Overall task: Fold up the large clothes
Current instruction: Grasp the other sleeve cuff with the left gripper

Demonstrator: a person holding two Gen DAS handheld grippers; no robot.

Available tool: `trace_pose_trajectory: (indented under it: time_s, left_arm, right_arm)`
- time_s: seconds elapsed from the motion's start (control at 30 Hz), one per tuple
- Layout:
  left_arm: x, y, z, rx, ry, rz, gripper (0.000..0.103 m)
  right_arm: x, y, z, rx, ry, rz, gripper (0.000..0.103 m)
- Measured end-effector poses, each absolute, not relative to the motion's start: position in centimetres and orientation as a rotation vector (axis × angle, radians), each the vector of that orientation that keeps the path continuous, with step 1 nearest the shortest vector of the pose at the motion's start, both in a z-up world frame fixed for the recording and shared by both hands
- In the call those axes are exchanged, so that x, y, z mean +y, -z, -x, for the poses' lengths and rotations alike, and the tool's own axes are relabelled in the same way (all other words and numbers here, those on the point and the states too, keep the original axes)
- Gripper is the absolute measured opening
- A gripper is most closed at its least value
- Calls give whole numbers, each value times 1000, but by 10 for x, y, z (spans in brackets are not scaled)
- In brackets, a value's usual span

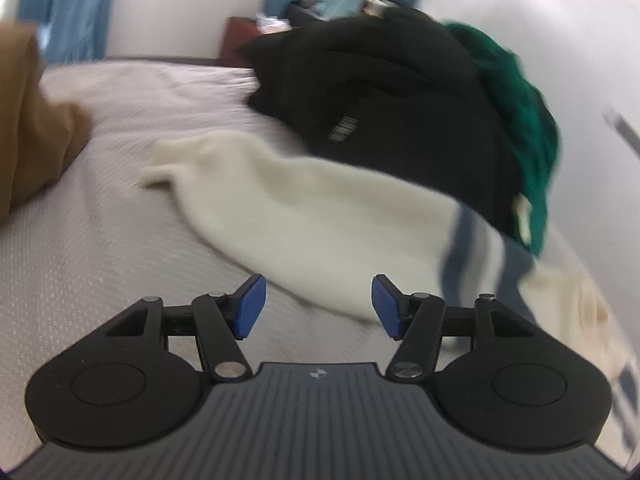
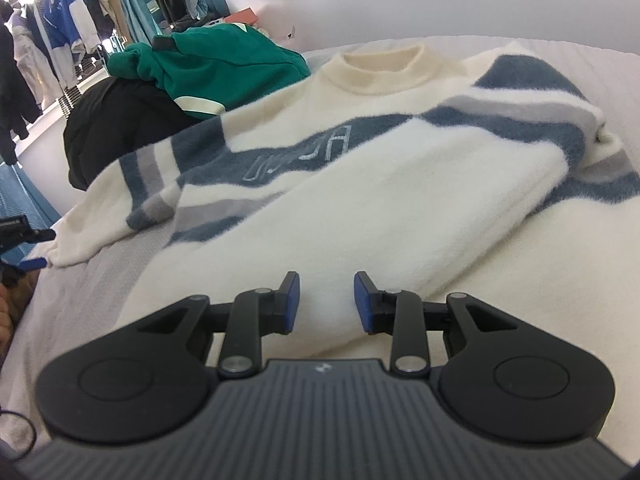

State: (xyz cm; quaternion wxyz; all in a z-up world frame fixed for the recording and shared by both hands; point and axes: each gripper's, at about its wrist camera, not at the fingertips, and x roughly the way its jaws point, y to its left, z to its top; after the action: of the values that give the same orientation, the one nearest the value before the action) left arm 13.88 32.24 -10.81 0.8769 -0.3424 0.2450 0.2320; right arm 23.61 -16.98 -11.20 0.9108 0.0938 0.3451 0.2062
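Note:
A cream sweater with blue and grey stripes (image 2: 360, 184) lies spread on the white bed (image 2: 80, 300), collar at the far end, one sleeve folded across its front. My right gripper (image 2: 326, 304) is open and empty, just above the sweater's near cream part. In the left wrist view a cream sleeve (image 1: 312, 216) of the sweater stretches across the bed (image 1: 100, 240). My left gripper (image 1: 318, 308) is open and empty, low over the bed, close to the sleeve's near edge.
A black garment (image 1: 380, 100) and a green one (image 1: 520, 112) are heaped beside the sweater; they also show in the right wrist view (image 2: 132, 120) (image 2: 224, 64). A brown garment (image 1: 28, 120) lies at the left. Hanging clothes (image 2: 60, 32) line the far wall.

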Motion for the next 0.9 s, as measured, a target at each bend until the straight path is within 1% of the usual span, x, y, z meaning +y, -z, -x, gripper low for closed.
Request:
trace_pose_trajectory:
  time_s: [0.2,0.3,0.33,0.4,0.5,0.77,0.8,0.87,0.9]
  left_arm:
    - [385,157,-124,427,-567,1019,64]
    - [402,179,-122,422,-569,1113,65]
    - [405,183,-122,398,-563,1138,67]
    - [408,183,-125,354,-547,1154,69]
    - [416,184,-135,316,-529,1178,70]
    - [439,194,-160,227,-540,1238,69]
    - [440,194,-166,238,-559,1212,68]
    - [441,193,-176,263,-595,1145,61]
    - [441,192,-179,276,-616,1116,53]
  right_arm:
    - [-170,111,-239,723,-421,-221,34]
    - [-171,112,-241,734,-415,-246,34]
    - [-171,112,-242,739,-414,-254,34]
    - [-169,114,-244,743,-411,-256,34]
    - [-166,116,-248,743,-409,-241,34]
    - [-160,119,-254,732,-405,-226,34]
    - [-158,119,-255,727,-404,-215,34]
    - [-154,118,-256,714,-405,-188,34]
    - [-152,118,-256,708,-407,-173,34]
